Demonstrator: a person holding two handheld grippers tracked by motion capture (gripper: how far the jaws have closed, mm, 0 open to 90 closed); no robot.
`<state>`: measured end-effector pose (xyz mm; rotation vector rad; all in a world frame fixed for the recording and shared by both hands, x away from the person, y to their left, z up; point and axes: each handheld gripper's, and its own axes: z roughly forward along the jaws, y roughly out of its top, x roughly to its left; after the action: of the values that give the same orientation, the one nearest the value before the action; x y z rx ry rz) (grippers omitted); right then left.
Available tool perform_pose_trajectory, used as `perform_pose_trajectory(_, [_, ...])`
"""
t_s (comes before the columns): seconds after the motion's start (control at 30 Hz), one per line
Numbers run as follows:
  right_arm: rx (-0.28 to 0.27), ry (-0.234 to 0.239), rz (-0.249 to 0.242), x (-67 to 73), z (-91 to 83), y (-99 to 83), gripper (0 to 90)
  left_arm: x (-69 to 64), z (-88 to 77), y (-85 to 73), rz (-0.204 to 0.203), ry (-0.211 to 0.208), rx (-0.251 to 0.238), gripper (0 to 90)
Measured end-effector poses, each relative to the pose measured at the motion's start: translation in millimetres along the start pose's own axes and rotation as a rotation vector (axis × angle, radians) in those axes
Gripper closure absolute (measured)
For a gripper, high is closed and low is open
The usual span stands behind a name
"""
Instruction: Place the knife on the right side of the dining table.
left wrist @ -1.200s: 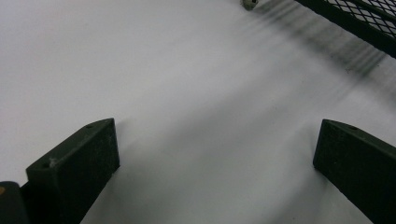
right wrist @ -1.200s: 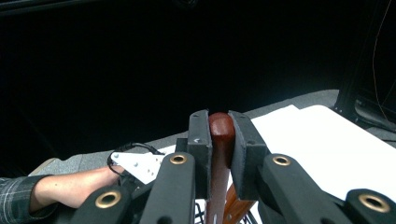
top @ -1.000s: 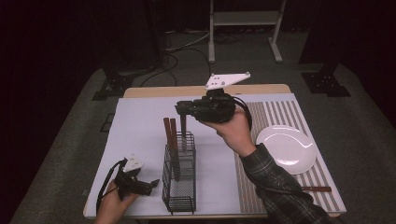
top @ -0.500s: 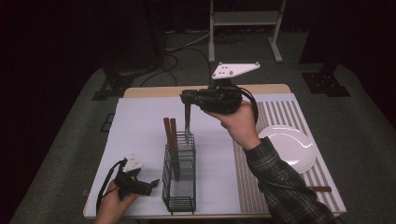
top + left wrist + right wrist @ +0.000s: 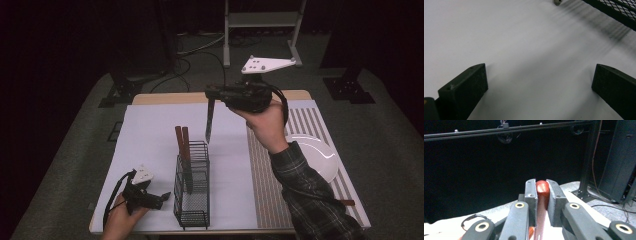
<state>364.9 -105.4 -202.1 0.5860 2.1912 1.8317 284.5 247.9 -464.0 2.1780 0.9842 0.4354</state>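
My right gripper [image 5: 212, 93] is held high over the table's middle, shut on the red-brown handle of a knife [image 5: 209, 123]. The blade hangs straight down, its tip just above the far rim of the black wire basket [image 5: 192, 200]. In the right gripper view the handle [image 5: 542, 188] sits pinched between the two pads of that gripper [image 5: 542, 192]. Two brown-handled utensils [image 5: 181, 142] stand upright in the basket. My left gripper [image 5: 162, 196] rests on the white sheet just left of the basket, open, with nothing between its fingers [image 5: 539, 82].
A white plate [image 5: 315, 155] lies on the striped mat [image 5: 300, 125] at the right. A small brown item [image 5: 346, 202] lies near the mat's front right corner. The basket's mesh wall [image 5: 614, 10] is close to the left gripper.
My right gripper has risen and drifted right with the knife, so the blade hangs higher over the basket. The left gripper has stayed put.
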Motion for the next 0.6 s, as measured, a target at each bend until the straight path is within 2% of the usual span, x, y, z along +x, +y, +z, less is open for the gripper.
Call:
perform_pose_trajectory(0.3, [-0.023, -0.074, -0.004, -14.4, -18.4, -0.4, 79.2, 0.0, -0.2, 0.0, 0.001, 0.001, 0.002, 0.0])
perform_pose_trajectory(0.33, [-0.026, -0.095, -0.005, -19.6, -22.7, -0.8, 79.2, 0.0, -0.2, 0.0, 0.001, 0.001, 0.001, 0.0])
perform_pose_trajectory(0.6, [-0.025, -0.176, -0.008, -36.1, -35.7, -6.6, 79.2, 0.0, -0.1, 0.0, 0.000, 0.001, 0.001, 0.0])
